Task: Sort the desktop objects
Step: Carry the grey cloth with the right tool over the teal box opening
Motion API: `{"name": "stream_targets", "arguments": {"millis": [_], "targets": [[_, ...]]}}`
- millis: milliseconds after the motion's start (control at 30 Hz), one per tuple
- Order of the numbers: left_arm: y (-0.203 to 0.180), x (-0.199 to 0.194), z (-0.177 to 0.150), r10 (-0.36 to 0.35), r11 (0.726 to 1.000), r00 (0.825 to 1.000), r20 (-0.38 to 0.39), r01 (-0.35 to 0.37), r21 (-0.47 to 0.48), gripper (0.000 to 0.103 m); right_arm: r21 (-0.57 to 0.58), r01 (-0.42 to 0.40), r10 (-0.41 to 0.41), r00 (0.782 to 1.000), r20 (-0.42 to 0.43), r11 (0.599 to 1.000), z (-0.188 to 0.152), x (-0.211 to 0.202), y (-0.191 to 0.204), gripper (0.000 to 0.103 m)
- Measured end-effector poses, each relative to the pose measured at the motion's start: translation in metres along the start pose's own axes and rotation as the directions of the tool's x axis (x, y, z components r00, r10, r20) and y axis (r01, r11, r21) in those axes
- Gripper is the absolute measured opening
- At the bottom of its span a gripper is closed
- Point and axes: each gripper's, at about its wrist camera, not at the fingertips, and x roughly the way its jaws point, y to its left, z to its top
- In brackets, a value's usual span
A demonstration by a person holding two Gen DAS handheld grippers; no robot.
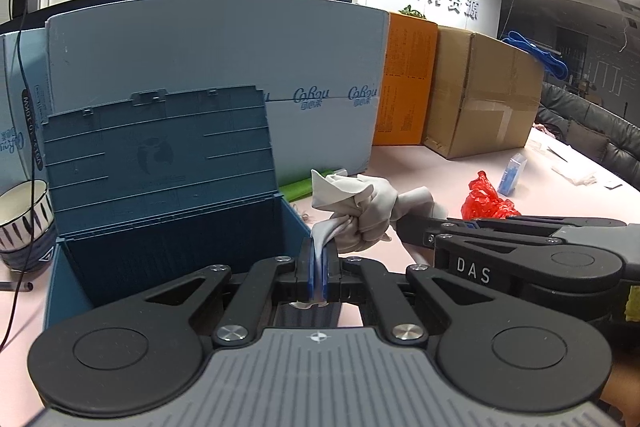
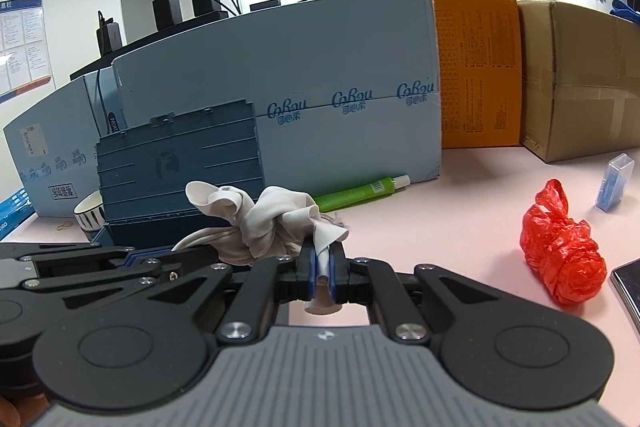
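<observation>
Cloth (image 1: 360, 211), one knotted grey bundle, stretched sideways between left gripper (image 1: 319, 267) and right gripper (image 2: 323, 267), both jaws clenched on its ends, held above the pink table (image 2: 460, 203) beside one open blue box (image 1: 168, 227). One red bag (image 2: 560, 251), one green tube (image 2: 360, 193), one bowl (image 1: 24, 219); open table to the right.

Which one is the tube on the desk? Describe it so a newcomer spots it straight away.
Find the big pale blue carton standing on the pink desk. The tube lies flat along the foot of that carton, right of the open dark blue box. It is the only long, bright green thing, with a white cap.
</observation>
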Motion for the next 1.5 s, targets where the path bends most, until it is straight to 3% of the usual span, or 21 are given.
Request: {"name": "stream_targets", "arguments": {"millis": [833, 1500], "targets": [[0.033, -0.011, -0.002, 0.048, 0.999, 0.999, 0.011, -0.048, -0.023, 0.002, -0.046, -0.035, 0.035, 0.999, 0.011, 0.998, 0.004, 0.014, 0.037, 0.007], [0.058, -0.012, -0.004, 0.133, 0.989, 0.991, -0.001, -0.133, -0.062, 0.002, -0.106, -0.085, 0.085, 0.996, -0.009, 0.991, 0.006, 0.038, 0.066, 0.006]]}}
